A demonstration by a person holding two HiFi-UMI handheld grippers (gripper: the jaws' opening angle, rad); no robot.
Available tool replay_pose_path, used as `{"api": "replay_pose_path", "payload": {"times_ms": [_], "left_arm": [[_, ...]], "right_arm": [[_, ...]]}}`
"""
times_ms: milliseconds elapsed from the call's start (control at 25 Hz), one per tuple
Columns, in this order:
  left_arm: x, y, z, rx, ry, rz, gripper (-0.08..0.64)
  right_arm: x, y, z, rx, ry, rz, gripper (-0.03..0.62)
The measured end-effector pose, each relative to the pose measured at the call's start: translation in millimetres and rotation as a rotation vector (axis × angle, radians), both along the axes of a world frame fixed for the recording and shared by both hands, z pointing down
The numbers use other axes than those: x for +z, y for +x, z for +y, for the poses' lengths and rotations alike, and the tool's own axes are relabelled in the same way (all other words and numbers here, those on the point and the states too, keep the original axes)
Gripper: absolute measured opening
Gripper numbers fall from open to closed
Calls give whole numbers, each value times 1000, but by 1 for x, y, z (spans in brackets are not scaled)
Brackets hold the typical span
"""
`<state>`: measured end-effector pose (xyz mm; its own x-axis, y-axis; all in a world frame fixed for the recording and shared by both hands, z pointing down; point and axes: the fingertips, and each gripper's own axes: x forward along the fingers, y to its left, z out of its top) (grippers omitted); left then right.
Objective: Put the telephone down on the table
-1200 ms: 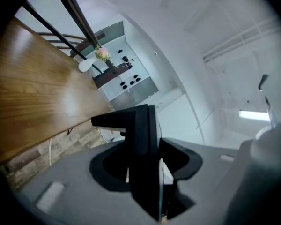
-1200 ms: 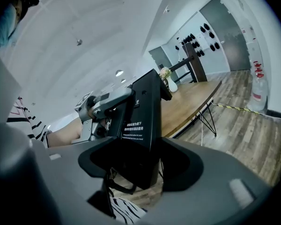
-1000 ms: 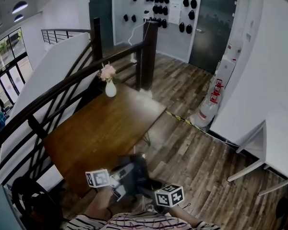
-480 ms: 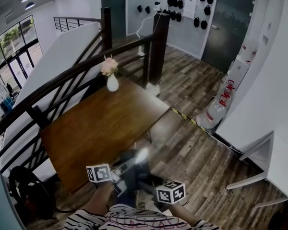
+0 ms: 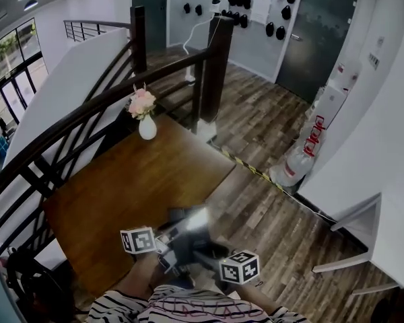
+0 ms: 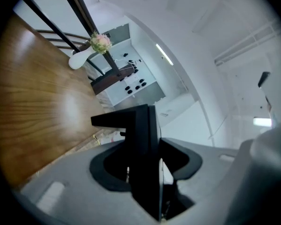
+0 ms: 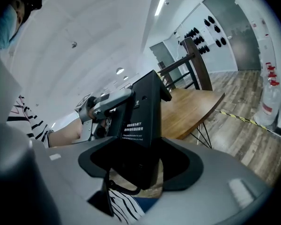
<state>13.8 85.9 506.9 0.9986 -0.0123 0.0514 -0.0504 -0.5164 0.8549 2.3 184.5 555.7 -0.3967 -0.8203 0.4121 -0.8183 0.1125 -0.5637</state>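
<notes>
- Head view: carrying telephone (image 5: 187, 237) in the air at near edge of desk (image 5: 121, 187), pinched between left hand-held gripper (image 5: 163, 246) and right hand-held gripper (image 5: 205, 256).
- Left gripper view: half closed, clamped on telephone's thin edge.
- Right gripper view: spread wide, clamped across its broad body.

The head view looks steeply down from above the person, and the table (image 5: 114, 194) fills its centre left, well below. The left gripper view sits close behind its jaws and the telephone (image 6: 143, 144). It seems rolled sideways, with the table down the left of the frame and the vase (image 6: 79, 60) at upper left. The right gripper view, equally close, faces the table at centre right. All three views share the table.
</notes>
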Motion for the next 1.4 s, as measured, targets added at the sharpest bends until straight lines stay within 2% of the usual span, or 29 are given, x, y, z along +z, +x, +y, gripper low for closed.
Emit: {"api": "replay_pose_path", "payload": {"times_ms": [160,400,640,800,1200,1400], "left_arm": [[-2,13,-57,-17,20,1,198],[-3,11,-129,-54,19,0,197],[3,10,-173,-86,28,0,196],[3,11,-198,-120,3,-4,196],[21,50,-266,-223,19,2,196],[37,69,-304,-315,3,8,198]], "right_arm": [[0,14,-58,-18,8,0,282],[-2,16,-130,-57,2,1,282],[6,19,-174,-91,0,2,282],[3,23,-199,-124,-14,-1,282],[23,72,-268,-231,-28,4,284],[34,102,-307,-313,-34,26,284]]}}
